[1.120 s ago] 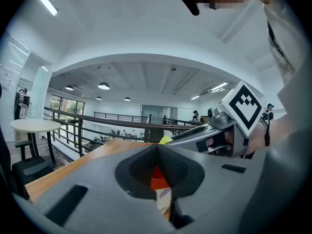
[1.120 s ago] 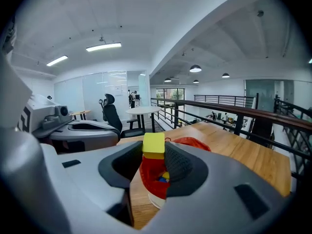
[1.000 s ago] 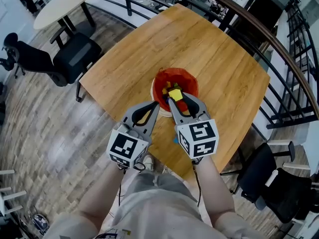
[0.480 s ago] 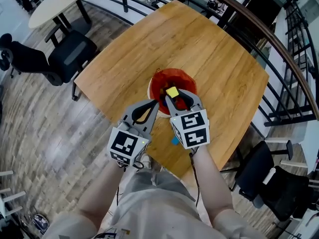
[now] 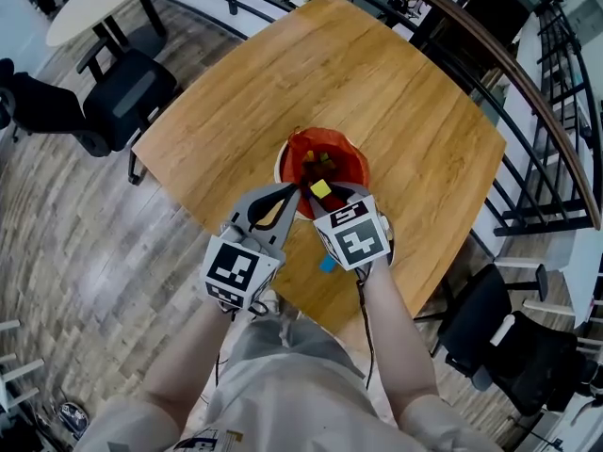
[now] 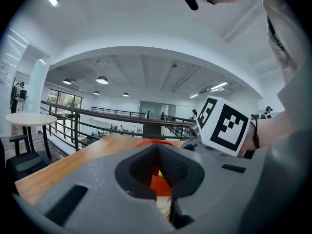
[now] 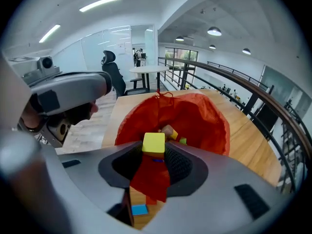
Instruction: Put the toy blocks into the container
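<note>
A red-lined container [image 5: 332, 151] stands on the wooden table [image 5: 396, 83] with several blocks in it. My right gripper [image 5: 320, 191] points steeply down over the container's near rim, shut on a yellow block [image 5: 320, 188]. In the right gripper view the yellow block [image 7: 154, 143] sits between the pads, above the red lining [image 7: 200, 118]. My left gripper [image 5: 293, 193] is beside it on the left, level, its jaw tips together with nothing between them. A blue block [image 5: 327, 264] lies on the table under my right hand.
The table's near edge [image 5: 311, 314] is just in front of my body. Office chairs [image 5: 113, 92] stand on the floor to the left and at the lower right. A metal railing [image 5: 528, 111] runs behind the table. The left gripper view shows the right gripper's marker cube [image 6: 223, 126].
My right gripper has tipped downward and sunk toward the container's opening with the yellow block held in it. The left gripper has crept slightly forward beside the rim.
</note>
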`<state>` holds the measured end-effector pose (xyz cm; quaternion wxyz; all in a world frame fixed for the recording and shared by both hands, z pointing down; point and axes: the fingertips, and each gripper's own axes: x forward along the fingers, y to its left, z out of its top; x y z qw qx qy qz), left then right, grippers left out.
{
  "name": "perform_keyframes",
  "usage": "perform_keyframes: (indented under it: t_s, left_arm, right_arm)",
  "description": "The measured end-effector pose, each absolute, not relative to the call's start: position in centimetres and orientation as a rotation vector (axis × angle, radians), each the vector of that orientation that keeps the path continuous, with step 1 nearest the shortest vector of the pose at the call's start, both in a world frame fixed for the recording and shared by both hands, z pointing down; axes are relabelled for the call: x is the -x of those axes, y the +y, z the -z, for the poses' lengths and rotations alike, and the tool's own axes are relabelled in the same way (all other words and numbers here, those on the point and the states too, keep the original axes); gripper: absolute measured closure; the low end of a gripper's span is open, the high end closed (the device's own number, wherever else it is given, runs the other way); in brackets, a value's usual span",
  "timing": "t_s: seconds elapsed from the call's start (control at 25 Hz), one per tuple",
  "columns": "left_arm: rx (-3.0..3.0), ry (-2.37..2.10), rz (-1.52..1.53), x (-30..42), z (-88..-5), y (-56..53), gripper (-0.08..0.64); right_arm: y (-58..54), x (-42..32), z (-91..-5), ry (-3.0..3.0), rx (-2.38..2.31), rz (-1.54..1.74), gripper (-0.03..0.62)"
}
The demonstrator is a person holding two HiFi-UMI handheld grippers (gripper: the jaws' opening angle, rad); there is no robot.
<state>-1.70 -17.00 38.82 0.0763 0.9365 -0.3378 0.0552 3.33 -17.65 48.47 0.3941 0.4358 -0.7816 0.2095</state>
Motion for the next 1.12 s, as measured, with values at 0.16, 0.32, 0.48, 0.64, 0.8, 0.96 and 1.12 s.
perform_keyframes:
  t_s: [0.16, 0.32, 0.48, 0.64, 0.8, 0.96, 1.12]
  left_arm:
    - [-2.802, -1.013, -0.166, 1.86, -38.93, -17.15, 0.548]
    - [-2.797, -1.008, -0.168, 1.98, -39.26, -17.41, 0.548]
    - [-2.794, -1.002, -0.174, 1.86, -39.41, -17.52, 0.548]
    - [-2.79, -0.994, -0.171, 1.53, -39.5, -17.57, 0.548]
    - [-2.79, -0.991, -0.167, 1.54, -39.63, -17.52, 0.548]
    - [-2.788, -0.996, -0.179, 1.73, -39.69, -17.49, 0.548]
    - [-2.787, -1.002, -0.181, 1.81, -39.34, -17.49, 0.548]
  right_arm:
    - [-17.6, -3.36, -48.73, -1.984, -1.089, -0.577, 0.446]
    - [-17.87, -3.28, -49.03, -1.977, -1.095, -0.567, 0.446]
    - [-18.02, -3.34, -49.0, -1.978, -1.103, -0.539, 0.446]
    - [-17.97, -3.47, -49.03, -1.985, -1.104, -0.534, 0.445]
    - [-18.02, -3.46, -49.23, -1.984, -1.113, -0.535, 0.445]
    - [-18.21, -3.52, -49.16, -1.991, -1.128, -0.538, 0.445]
    - [-18.26, -3.77, -48.7, -2.003, -1.163, -0.548, 0.446]
